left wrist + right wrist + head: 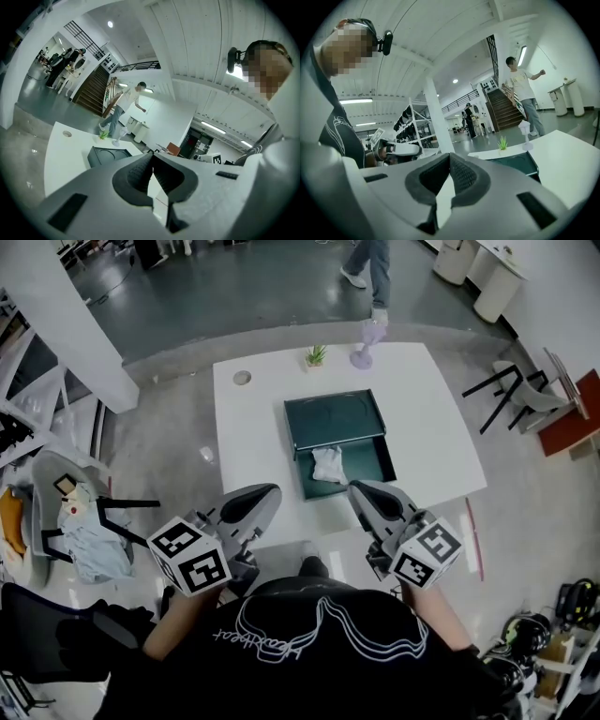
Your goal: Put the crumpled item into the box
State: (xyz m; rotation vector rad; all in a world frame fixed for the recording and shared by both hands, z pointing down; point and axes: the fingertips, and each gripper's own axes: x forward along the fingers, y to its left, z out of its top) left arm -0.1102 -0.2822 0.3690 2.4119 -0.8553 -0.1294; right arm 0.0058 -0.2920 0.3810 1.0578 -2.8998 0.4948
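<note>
A dark green box point(373, 461) lies on the white table point(431, 418), its lid point(335, 418) swung open at the far side. The crumpled white item point(328, 465) rests inside the box at its left end. My left gripper point(270, 493) hovers at the table's near edge, left of the box, jaws shut and empty. My right gripper point(357, 489) hovers by the box's near right corner, also shut on nothing. In the left gripper view the closed left gripper point(152, 157) points past the box point(105, 155). In the right gripper view the closed right gripper point(450, 156) has the box point(513, 162) beyond it.
A small potted plant point(315, 355), a lilac stand point(364, 351) and a round disc point(242, 378) sit along the table's far edge. A person point(370, 268) walks beyond it. A chair with clothes point(84, 512) stands on the left, and a black chair point(511, 390) on the right.
</note>
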